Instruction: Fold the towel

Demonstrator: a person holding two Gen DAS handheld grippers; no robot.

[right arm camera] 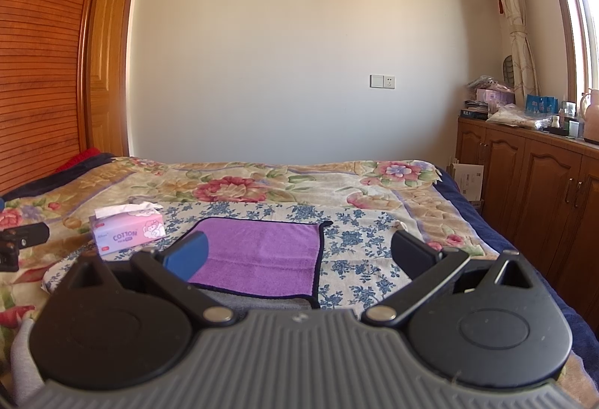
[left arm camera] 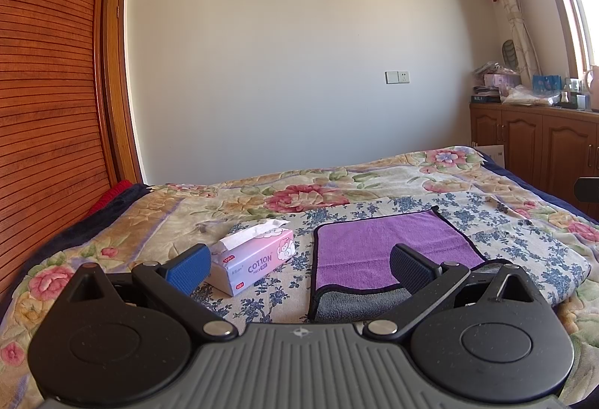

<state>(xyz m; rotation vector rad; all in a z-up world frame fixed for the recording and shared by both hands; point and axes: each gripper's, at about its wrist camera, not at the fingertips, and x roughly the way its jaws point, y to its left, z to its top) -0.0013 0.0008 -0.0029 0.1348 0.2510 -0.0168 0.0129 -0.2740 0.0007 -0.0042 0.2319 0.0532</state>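
A purple towel with a dark border and a grey underside lies on a blue-flowered cloth on the bed. Its purple part sits folded over the grey near strip. It also shows in the right wrist view. My left gripper is open and empty, held above the bed just before the towel's near left edge. My right gripper is open and empty, above the towel's near right part. The left gripper's body shows at the left edge of the right wrist view.
A pink tissue box stands left of the towel, also in the right wrist view. The bed has a floral blanket. A wooden wardrobe is on the left. Wooden cabinets with clutter line the right wall.
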